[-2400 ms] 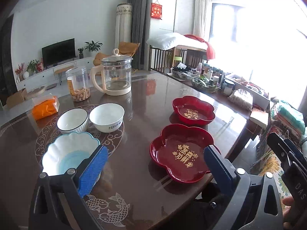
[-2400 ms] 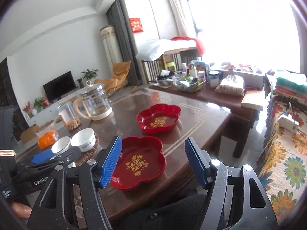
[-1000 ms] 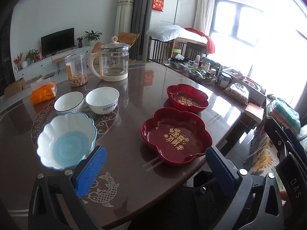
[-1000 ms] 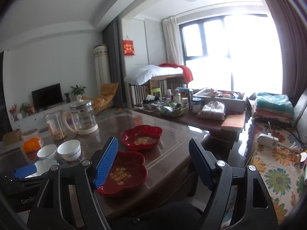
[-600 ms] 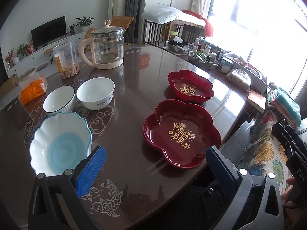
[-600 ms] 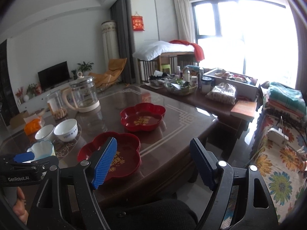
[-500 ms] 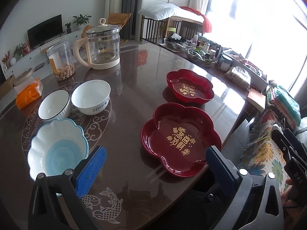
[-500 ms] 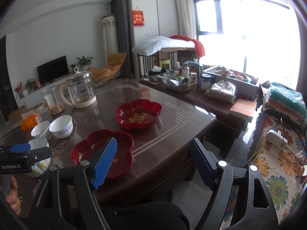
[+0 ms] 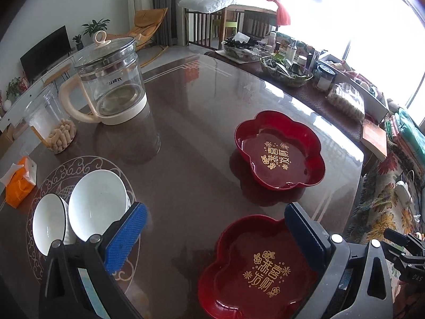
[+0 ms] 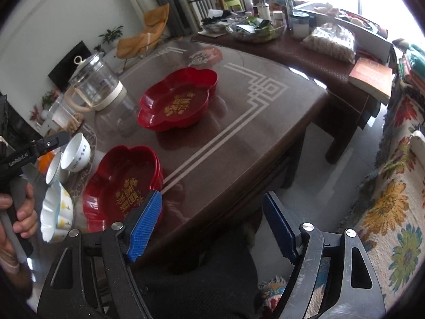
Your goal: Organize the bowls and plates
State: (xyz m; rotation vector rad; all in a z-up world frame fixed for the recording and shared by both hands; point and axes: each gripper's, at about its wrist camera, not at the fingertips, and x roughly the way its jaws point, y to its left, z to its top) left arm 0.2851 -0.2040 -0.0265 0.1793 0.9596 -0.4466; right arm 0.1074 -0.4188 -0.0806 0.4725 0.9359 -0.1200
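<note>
A glossy brown tabletop [image 9: 202,159] with pale line patterns carries the dishes. Two red flower-shaped plastic plates with gold characters lie apart on it: the nearer red plate [image 9: 255,268] sits close to the tabletop's near edge, and the farther red plate [image 9: 279,150] lies beyond it toward the window side. To their left, two plain white round bowls [image 9: 97,204] stand touching side by side on a circular motif, and in the right wrist view a scalloped white bowl with a blue inside [image 10: 57,212] sits nearest the edge beside the nearer red plate. Behind the bowls stand a clear glass kettle with a cream handle [image 9: 109,85] and a clear plastic jar of snacks [image 9: 49,122].

The left gripper [image 9: 212,234] hangs over the tabletop with its blue-padded jaws spread wide and empty, the nearer red plate partly under its right pad. The right gripper [image 10: 212,226] hovers off the tabletop's near edge, jaws likewise wide apart, holding nothing.
</note>
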